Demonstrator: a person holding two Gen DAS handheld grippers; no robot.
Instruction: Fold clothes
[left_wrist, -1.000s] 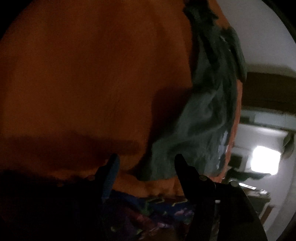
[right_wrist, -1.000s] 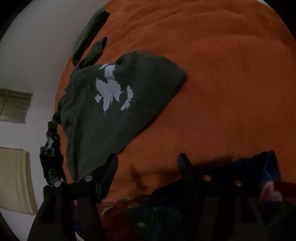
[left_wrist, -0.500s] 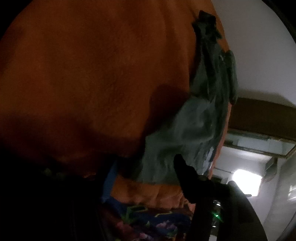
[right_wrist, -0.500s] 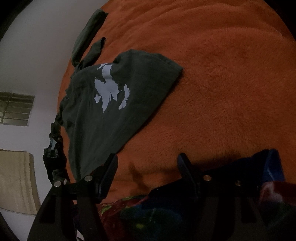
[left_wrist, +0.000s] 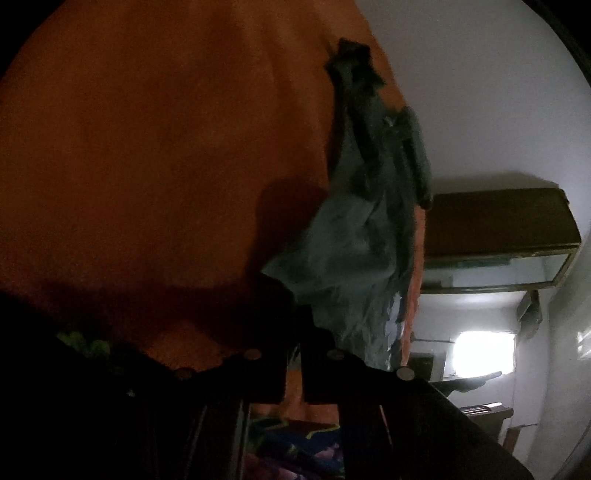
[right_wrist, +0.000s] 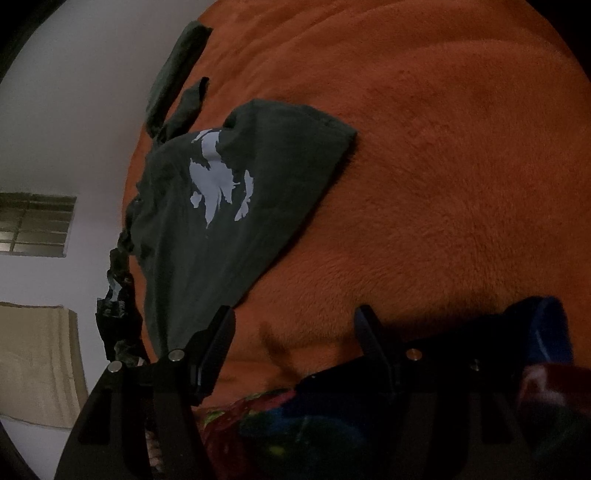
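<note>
My left gripper (left_wrist: 293, 295) pinches the dark shirt (right_wrist: 236, 206) at the orange blanket's (right_wrist: 424, 166) edge; my right gripper (right_wrist: 295, 325) stays spread.

Left claw (left_wrist: 293, 295) closed, right claw (right_wrist: 295, 325) agape

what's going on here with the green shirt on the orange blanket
A person with a hand-held gripper in each hand is folding a dark green T-shirt lying on an orange blanket. The left hand-held gripper has just closed its jaws at the shirt's near corner, apparently pinching the cloth. The right hand-held gripper hangs open over the blanket beside the shirt's lower edge, holding nothing.
</note>
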